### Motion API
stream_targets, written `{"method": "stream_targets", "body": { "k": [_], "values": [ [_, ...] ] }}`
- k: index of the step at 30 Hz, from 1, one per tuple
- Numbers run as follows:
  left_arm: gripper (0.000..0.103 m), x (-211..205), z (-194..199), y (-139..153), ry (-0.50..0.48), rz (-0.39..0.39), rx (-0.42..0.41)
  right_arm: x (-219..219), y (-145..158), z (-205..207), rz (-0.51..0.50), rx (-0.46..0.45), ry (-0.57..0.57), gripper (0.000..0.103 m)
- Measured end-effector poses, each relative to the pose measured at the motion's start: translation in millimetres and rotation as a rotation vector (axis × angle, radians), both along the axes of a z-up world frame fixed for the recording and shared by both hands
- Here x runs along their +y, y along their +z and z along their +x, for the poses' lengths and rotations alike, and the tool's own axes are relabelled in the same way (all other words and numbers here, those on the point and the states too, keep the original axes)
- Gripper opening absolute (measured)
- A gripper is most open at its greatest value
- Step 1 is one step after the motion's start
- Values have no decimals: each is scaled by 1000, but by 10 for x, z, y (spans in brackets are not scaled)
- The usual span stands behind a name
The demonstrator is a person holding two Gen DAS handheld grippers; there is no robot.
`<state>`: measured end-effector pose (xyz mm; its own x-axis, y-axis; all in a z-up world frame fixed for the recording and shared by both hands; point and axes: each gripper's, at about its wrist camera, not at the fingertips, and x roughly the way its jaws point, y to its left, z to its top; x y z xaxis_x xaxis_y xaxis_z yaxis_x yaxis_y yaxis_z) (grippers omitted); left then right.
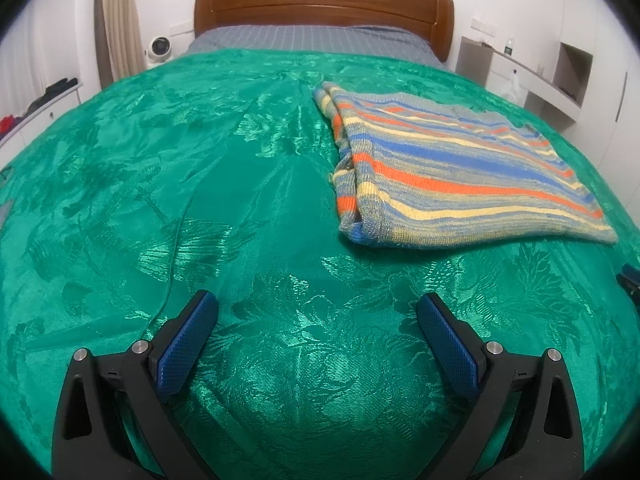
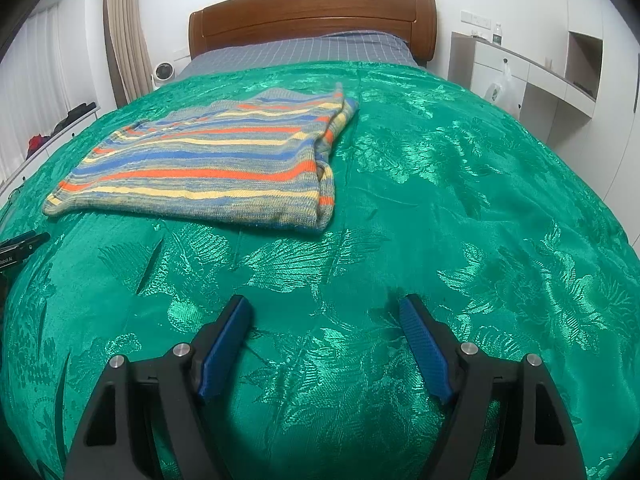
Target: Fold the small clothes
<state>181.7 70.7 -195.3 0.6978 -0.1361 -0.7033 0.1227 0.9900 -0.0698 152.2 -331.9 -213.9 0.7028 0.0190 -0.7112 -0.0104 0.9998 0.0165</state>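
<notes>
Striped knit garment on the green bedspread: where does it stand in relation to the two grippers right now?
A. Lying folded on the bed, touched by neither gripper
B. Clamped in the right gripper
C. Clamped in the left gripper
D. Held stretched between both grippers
A. The striped knit garment lies folded on the green bedspread, well ahead of the open left gripper and open right gripper, both empty.

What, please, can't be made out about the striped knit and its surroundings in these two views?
- Striped knit: its underside and inner layers are hidden by its own folds in both views, so the garment type is unclear.
- Bottle on the ledge: too small to read, right view.
- Right tool: cut off by the left view's edge.
- Dark items on the shelf: too small, left view.
</notes>
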Motion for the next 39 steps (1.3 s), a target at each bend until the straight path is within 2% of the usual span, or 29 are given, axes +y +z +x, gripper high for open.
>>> {"method": "stream_targets", "body": {
  "k": [13, 16, 19, 21, 23, 26, 28, 31, 34, 36, 37, 38, 39],
  "values": [
    [101, -10, -20, 21, 4, 11, -3, -6, -2, 2, -5, 0, -1, 77],
    [101, -60, -74, 70, 17, 58, 14, -6, 0, 1, -8, 1, -2, 77],
    [100, -204, -228, 239, 6, 118, 50, -29, 19, -3, 6, 12, -1, 78],
    [100, -396, -369, 453, -93, 77, 8, -111, 94, -1, 74, 49, 21, 82],
    [100, -789, -462, 698, -224, 83, -56, -247, 197, -46, 174, 59, 38, 82],
    [100, -1415, -435, 847, -407, 71, -71, -563, 391, -162, 279, 34, 40, 82],
    [100, -1927, -364, 828, -532, 70, -52, -767, 500, -156, 303, 34, 46, 82],
    [99, -2825, -206, 587, -685, 195, -20, -1069, 643, 42, 359, 60, 54, 82],
    [83, -3480, 68, 240, -714, 300, 26, -1268, 728, 388, 432, 92, 75, 82],
    [77, -3571, 181, 173, -692, 274, 22, -1332, 743, 712, 490, 127, 111, 82],
    [55, -3578, 199, 178, -686, 243, 16, -1347, 731, 912, 524, 150, 131, 82],
    [27, -3584, 208, 190, -691, 222, 12, -1333, 713, 1080, 551, 172, 150, 82],
    [18, -3591, 199, 196, -693, 231, 0, -1308, 692, 1266, 574, 192, 169, 82]
  ]
}}
